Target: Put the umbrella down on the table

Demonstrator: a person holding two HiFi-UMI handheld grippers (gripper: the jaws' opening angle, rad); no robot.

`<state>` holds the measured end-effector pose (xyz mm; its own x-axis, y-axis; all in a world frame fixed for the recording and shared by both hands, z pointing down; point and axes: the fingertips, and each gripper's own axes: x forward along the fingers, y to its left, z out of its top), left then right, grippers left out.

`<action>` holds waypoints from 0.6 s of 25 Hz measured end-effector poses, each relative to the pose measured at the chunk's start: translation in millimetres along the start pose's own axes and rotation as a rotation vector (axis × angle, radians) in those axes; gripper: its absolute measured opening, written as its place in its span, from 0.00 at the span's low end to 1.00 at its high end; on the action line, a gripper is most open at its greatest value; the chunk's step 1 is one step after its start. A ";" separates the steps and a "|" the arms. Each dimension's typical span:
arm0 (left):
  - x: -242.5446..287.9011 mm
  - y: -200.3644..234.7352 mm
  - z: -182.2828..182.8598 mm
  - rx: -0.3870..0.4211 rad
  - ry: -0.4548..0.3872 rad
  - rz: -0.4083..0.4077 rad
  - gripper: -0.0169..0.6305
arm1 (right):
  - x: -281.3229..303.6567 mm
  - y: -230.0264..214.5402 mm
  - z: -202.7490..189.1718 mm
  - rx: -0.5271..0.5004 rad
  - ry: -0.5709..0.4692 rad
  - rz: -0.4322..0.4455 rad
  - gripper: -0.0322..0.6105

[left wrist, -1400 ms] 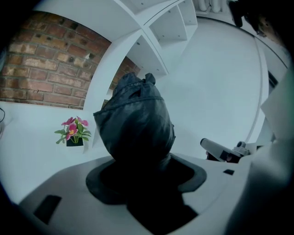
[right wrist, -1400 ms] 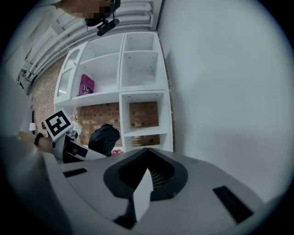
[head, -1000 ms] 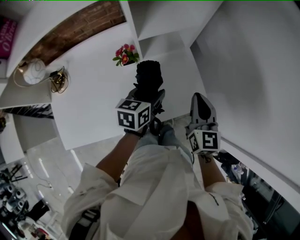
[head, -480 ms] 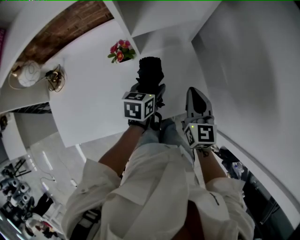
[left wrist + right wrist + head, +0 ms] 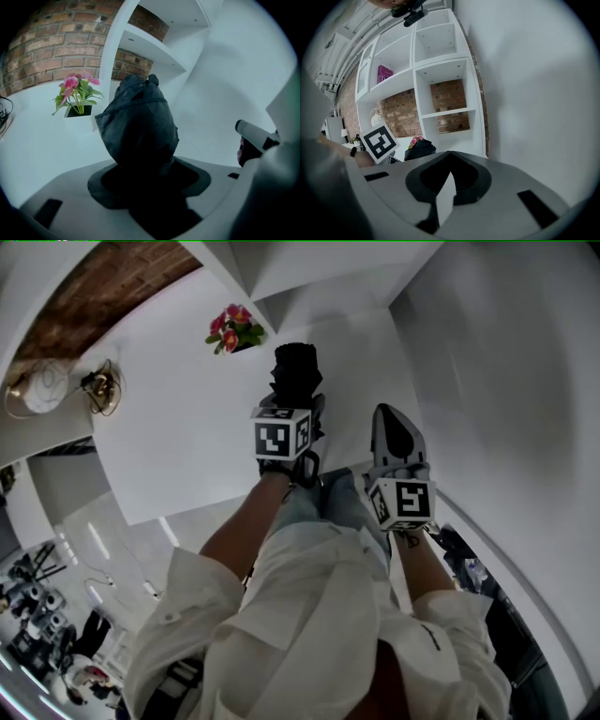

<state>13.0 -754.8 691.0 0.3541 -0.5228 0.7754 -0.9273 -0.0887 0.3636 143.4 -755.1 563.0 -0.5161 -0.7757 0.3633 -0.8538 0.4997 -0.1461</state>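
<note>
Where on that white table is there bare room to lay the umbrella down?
The widest bare stretch of the table lies left of the umbrella, between the flowers at the back and the near edge. Only the far left corner is cluttered, by a gold wire object. The left gripper holds the umbrella.

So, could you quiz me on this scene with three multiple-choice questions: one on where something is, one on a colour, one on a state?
1. Where does the pink-flowered potted plant stand? A white table; B floor; C top shelf.
2. What colour is the folded fabric umbrella? A red; B black; C yellow.
3. The right tool is: A gripping the umbrella; B shut and empty; C holding flowers.
Answers: 1 A, it sits on that table; 2 B, a black bundle in the left tool; 3 B, its jaws meet with nothing between.
</note>
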 end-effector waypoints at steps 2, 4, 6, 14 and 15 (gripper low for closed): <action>6.1 3.6 -2.0 0.001 0.012 0.019 0.47 | 2.2 -2.9 -3.8 0.013 0.006 0.002 0.08; 11.5 6.0 -2.9 -0.002 0.025 0.034 0.47 | 4.1 -6.0 -7.5 0.023 0.013 0.006 0.08; 16.8 8.8 -4.4 -0.010 0.040 0.048 0.47 | 5.5 -8.3 -10.8 0.026 0.017 0.010 0.08; 35.9 22.3 -10.6 -0.043 0.096 0.102 0.48 | 9.8 -16.7 -14.9 0.033 0.032 0.011 0.08; 38.3 23.4 -11.9 -0.045 0.104 0.107 0.48 | 9.9 -18.3 -15.4 0.033 0.032 0.009 0.08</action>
<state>6.2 -766.8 735.3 0.2665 -0.4367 0.8592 -0.9548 0.0020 0.2971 155.0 -766.0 583.4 -0.5216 -0.7585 0.3908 -0.8514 0.4928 -0.1798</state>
